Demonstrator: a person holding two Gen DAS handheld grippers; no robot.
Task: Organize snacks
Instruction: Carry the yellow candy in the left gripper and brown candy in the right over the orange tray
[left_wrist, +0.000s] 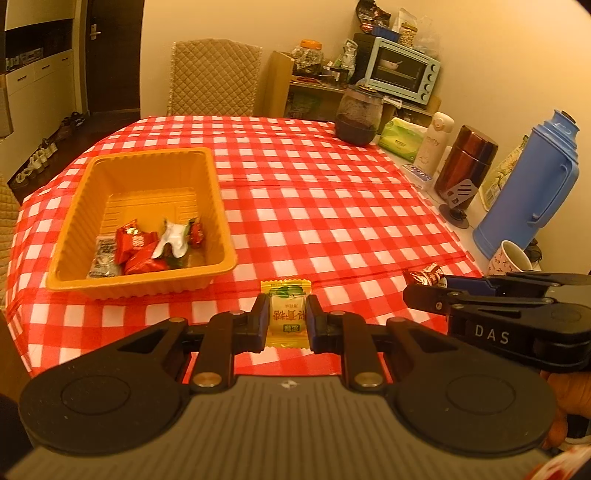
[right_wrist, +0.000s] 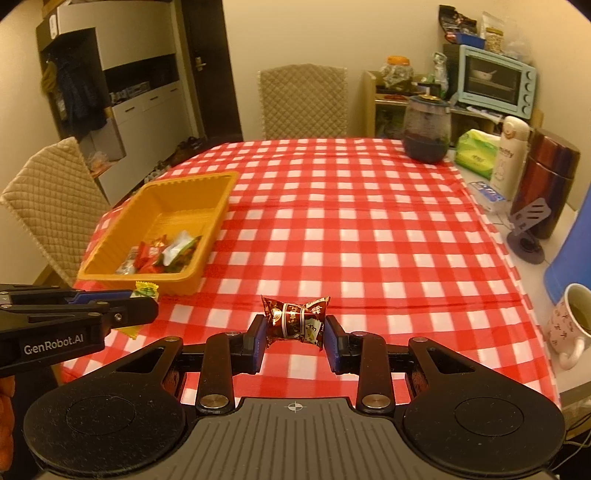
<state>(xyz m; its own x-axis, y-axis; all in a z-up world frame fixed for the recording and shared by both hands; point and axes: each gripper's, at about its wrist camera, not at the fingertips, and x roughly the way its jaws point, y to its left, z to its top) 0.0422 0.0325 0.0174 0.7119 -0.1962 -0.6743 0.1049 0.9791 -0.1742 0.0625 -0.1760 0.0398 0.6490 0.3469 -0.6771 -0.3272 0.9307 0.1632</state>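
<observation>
An orange tray (left_wrist: 218, 206) (right_wrist: 218, 218) holding several wrapped snacks stands on the red-checked table at the left. My left gripper (left_wrist: 287, 319) is shut on a yellow wrapped candy (left_wrist: 286, 314) near the table's front edge, right of the tray. My right gripper (right_wrist: 294, 328) is shut on a dark red wrapped snack (right_wrist: 294, 320) near the front edge, further right. In the left wrist view the right gripper (left_wrist: 417, 291) shows at the right with the red snack (left_wrist: 424, 276). In the right wrist view the left gripper (right_wrist: 147, 306) shows at the left with the yellow candy (right_wrist: 146, 290).
Along the table's right side stand a dark jar (left_wrist: 358, 114), a green tissue pack (left_wrist: 400, 138), a white bottle (left_wrist: 430, 142), a brown flask (left_wrist: 465, 162), a blue thermos (left_wrist: 532, 188) and a cup of tea (right_wrist: 574, 317). Quilted chairs (right_wrist: 303, 103) stand at the far and left sides.
</observation>
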